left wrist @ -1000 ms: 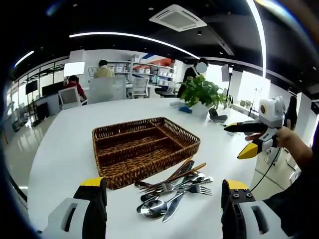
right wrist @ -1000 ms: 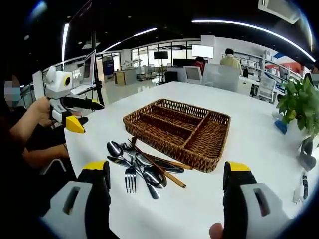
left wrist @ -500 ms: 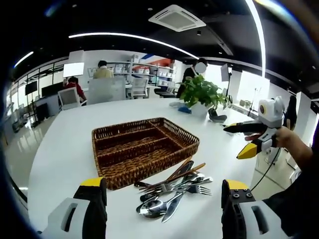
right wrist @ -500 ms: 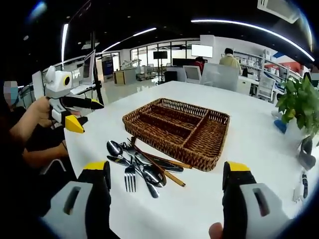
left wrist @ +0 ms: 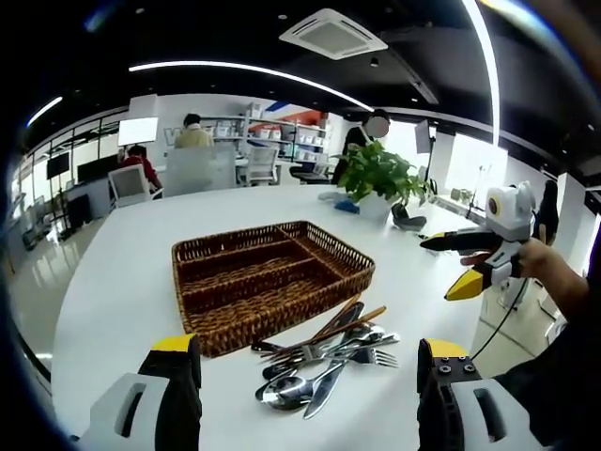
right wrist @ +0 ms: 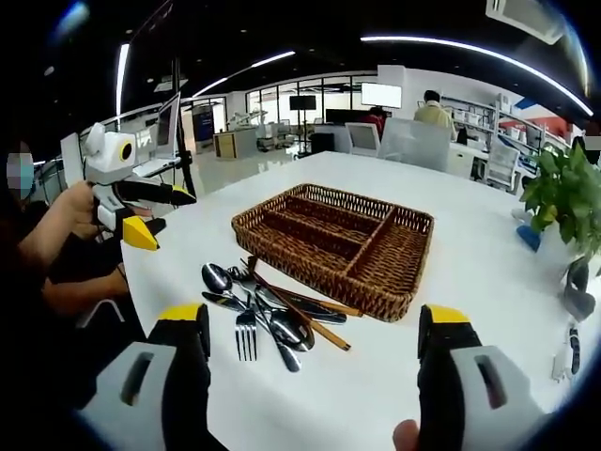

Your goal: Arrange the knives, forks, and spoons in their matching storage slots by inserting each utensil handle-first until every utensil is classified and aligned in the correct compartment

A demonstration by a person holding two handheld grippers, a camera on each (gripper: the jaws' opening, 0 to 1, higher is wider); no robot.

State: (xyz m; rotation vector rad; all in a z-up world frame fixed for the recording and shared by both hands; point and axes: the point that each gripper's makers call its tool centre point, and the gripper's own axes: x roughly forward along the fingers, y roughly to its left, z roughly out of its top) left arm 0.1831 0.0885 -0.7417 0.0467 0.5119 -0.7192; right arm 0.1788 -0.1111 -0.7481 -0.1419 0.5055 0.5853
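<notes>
On the white table [left wrist: 122, 282] a heap of utensils [left wrist: 324, 362] lay just beside the empty wicker tray [left wrist: 268, 277]. Left gripper [left wrist: 305, 395] and right gripper [right wrist: 315, 362] hovered above, jaws wide apart, holding nothing.

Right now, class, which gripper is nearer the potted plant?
Right. The right gripper hangs open on the same side as the potted plant; the left gripper is beyond the cutlery pile, farther off.

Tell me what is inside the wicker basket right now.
The basket shows only bare woven compartments; no cutlery is in it. Its near wall hides part of the floor of the closest compartment. The cutlery pile lies on the table beside it.
</notes>
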